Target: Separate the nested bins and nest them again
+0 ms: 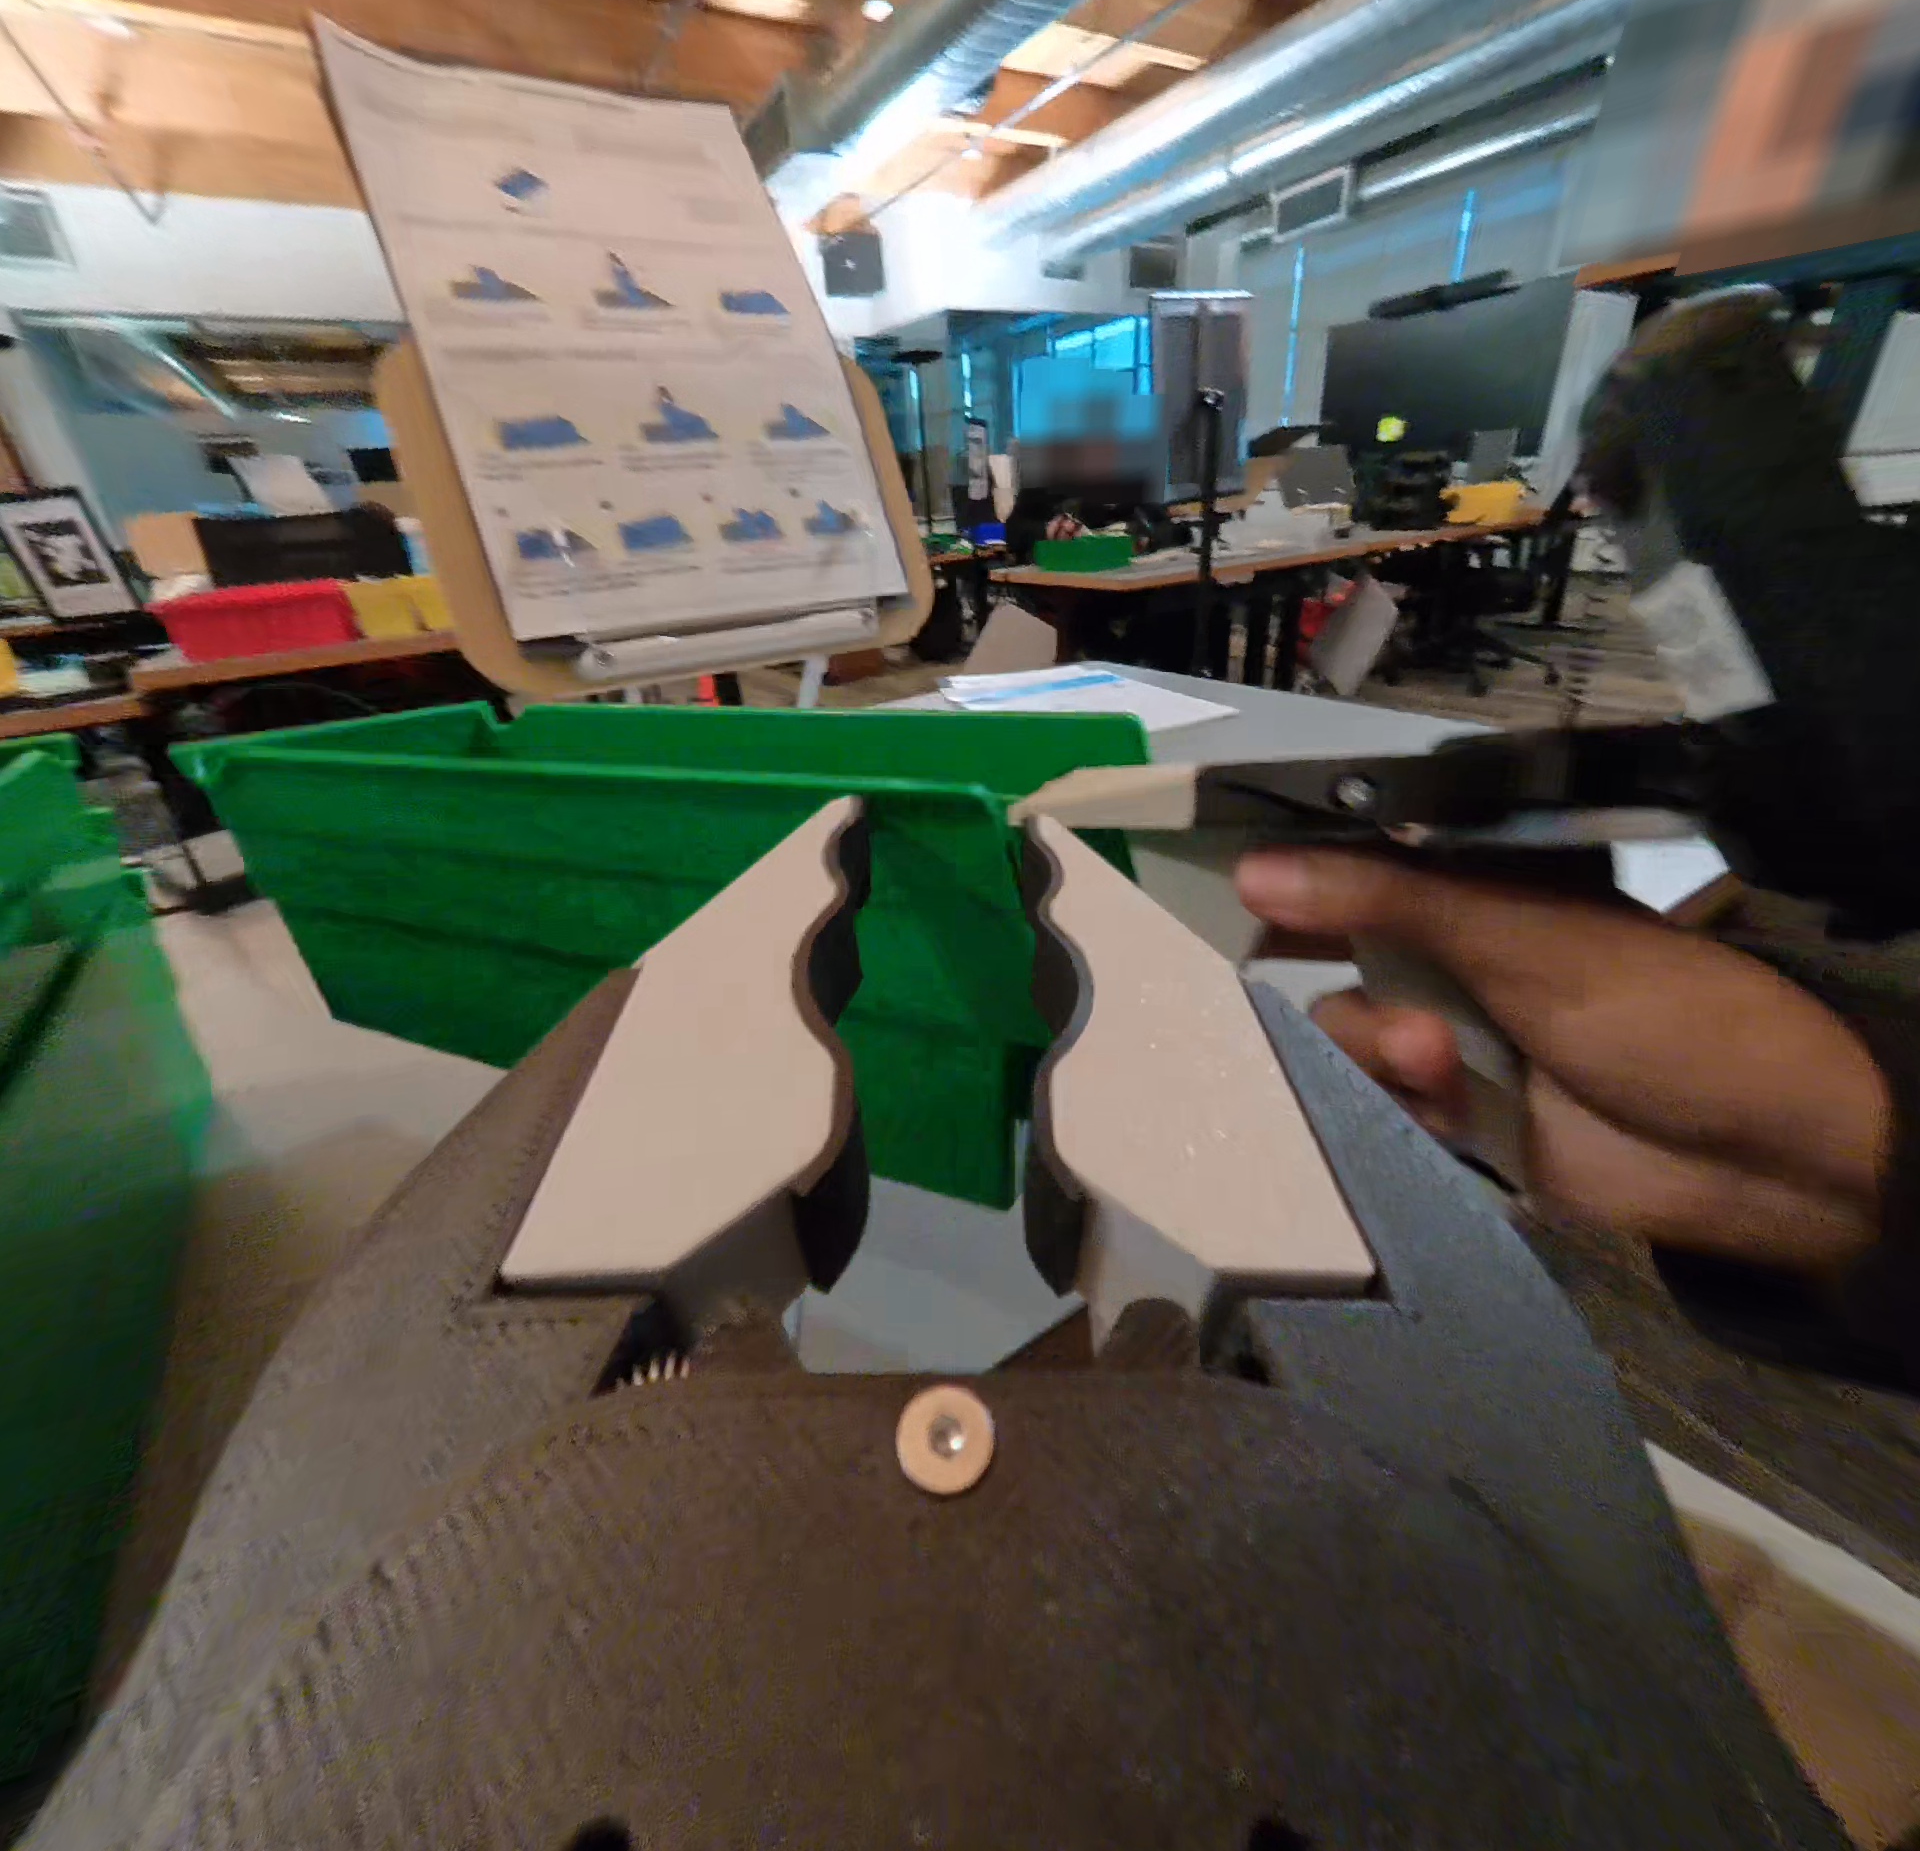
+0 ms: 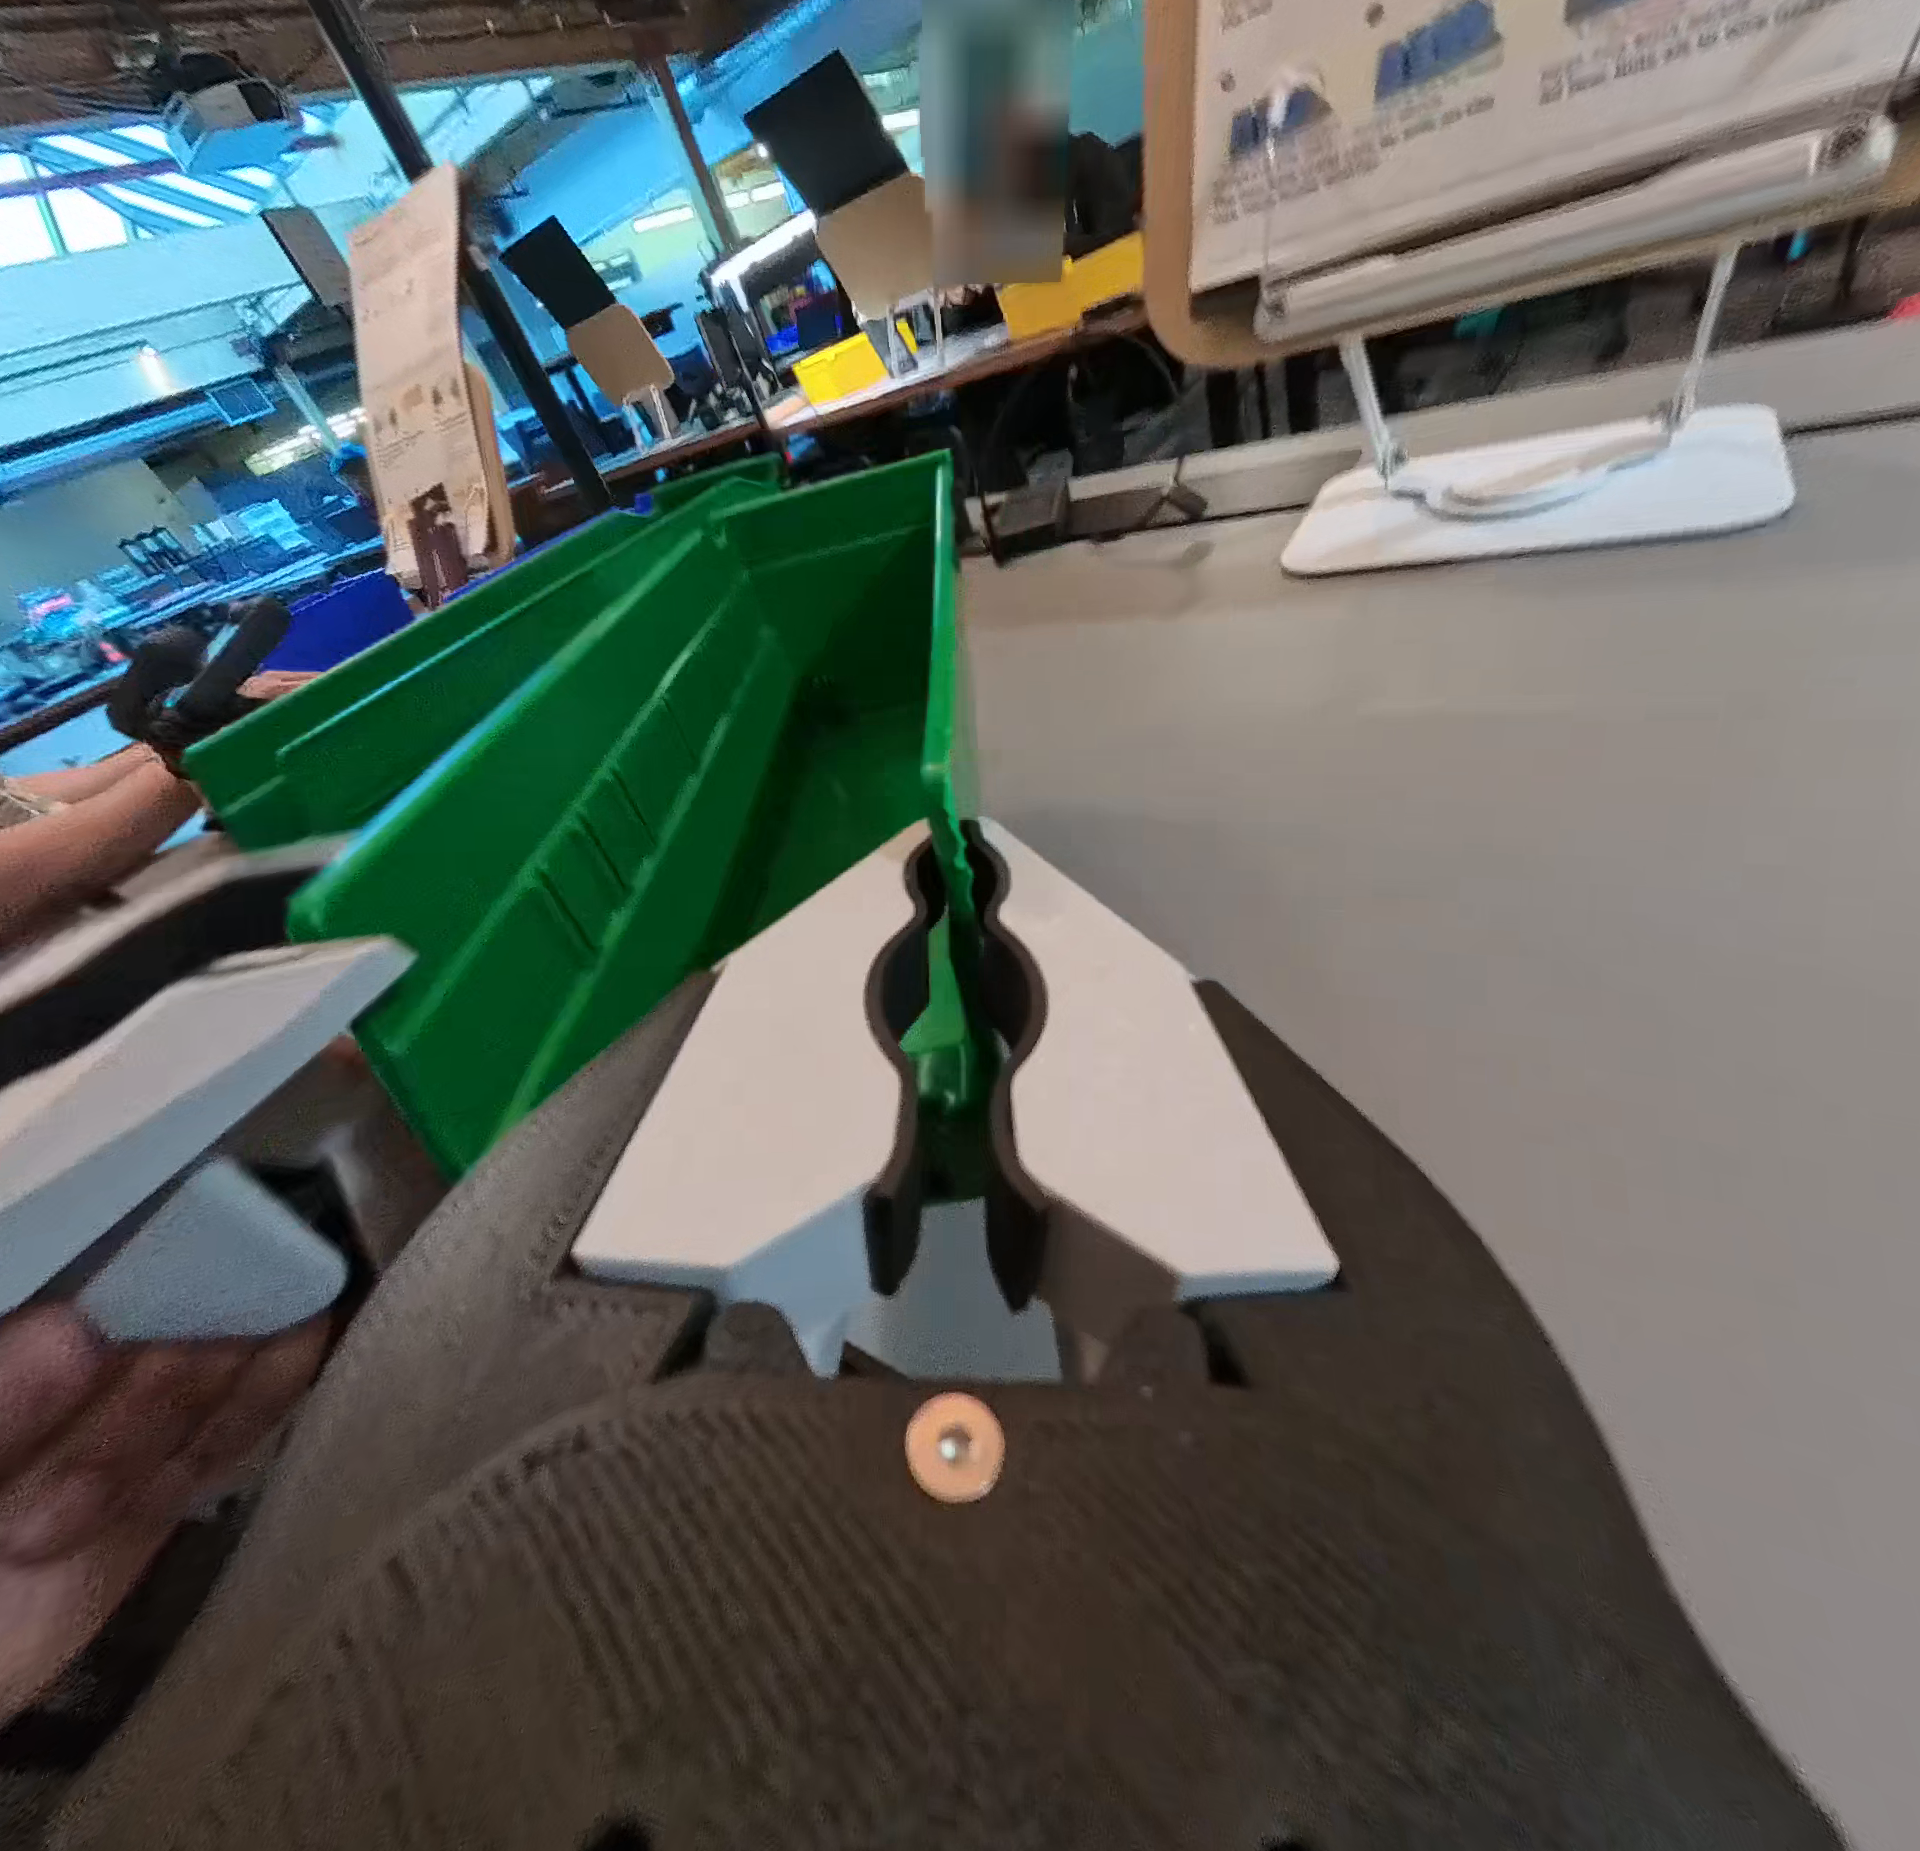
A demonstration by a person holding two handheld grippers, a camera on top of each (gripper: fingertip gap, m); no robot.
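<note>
While my right gripper (image 2: 961, 845) is clamped on the thin side wall of the green bin (image 2: 582, 825) — held tilted above the grey table (image 2: 1455, 866) — my left gripper (image 1: 945, 835) stands apart just short of its near wall. That one-edge pinch is my worry: the wall could flex and slide out, or the bin could swing and knock the second green bin (image 1: 62, 1022) beside it.

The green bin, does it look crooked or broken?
Crooked, not broken. The green bin hangs tilted off the grey table, because the right gripper pinches its wall. No cracks show.
</note>
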